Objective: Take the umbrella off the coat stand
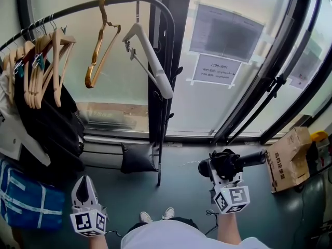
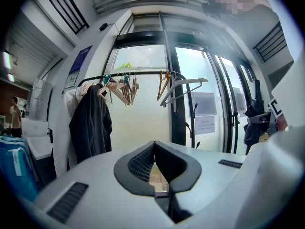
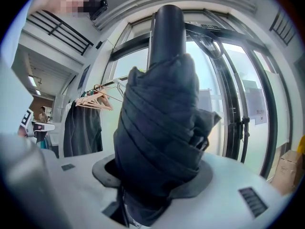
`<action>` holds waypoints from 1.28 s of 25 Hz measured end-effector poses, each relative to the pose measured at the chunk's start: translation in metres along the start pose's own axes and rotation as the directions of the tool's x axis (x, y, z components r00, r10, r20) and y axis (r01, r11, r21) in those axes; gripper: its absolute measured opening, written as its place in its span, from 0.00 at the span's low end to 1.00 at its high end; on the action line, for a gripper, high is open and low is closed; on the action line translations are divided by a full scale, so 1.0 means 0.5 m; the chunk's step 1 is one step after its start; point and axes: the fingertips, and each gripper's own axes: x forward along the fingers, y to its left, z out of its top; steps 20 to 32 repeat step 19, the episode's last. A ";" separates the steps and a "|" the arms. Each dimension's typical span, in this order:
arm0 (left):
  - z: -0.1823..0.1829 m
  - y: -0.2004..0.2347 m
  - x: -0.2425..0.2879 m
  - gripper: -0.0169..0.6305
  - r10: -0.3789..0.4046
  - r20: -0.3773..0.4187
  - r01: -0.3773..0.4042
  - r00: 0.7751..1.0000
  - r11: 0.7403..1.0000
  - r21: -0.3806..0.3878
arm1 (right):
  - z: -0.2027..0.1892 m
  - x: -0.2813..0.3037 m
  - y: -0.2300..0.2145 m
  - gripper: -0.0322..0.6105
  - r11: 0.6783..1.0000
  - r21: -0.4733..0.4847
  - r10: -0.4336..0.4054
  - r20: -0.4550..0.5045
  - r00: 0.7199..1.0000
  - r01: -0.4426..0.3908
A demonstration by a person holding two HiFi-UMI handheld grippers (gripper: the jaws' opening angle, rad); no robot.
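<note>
Holding the folded black umbrella (image 3: 159, 137) in my right gripper (image 1: 218, 171), jaws clamped round the bundled canopy, thick handle end pointing away from the coat stand (image 1: 167, 87). Umbrella sits off to the right of the coat stand's upright, apart from it, touching neither post nor top rail as far as the head view shows. Left gripper (image 1: 84, 188) is on the other side of that upright, in front of the loaded end of the stand; its pads are pressed together with nothing between them. On the coat stand's rail: a bunch of wooden hangers (image 1: 44, 61), a white hanger (image 1: 150, 61) nearest the upright, and a dark coat (image 1: 46, 128) hanging below the bunch. No second umbrella that I can make out anywhere on the stand. My reading: the lift-off itself looks done, since the umbrella hangs on nothing but my grip. What is left seems small, at most drawing it further from the stand or putting it down; the task names no place for that, so I note none.
</note>
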 end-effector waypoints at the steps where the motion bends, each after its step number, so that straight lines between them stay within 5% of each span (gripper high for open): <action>1: 0.000 0.002 -0.001 0.06 0.000 0.000 0.000 1.000 1.000 -0.001 | 0.002 0.001 0.004 0.43 1.000 -0.002 0.005 0.001 1.000 -0.005; 32: -0.011 0.014 -0.003 0.06 0.008 -0.012 -0.008 1.000 1.000 -0.001 | 0.007 0.011 0.032 0.43 0.999 0.002 0.037 0.020 0.999 -0.037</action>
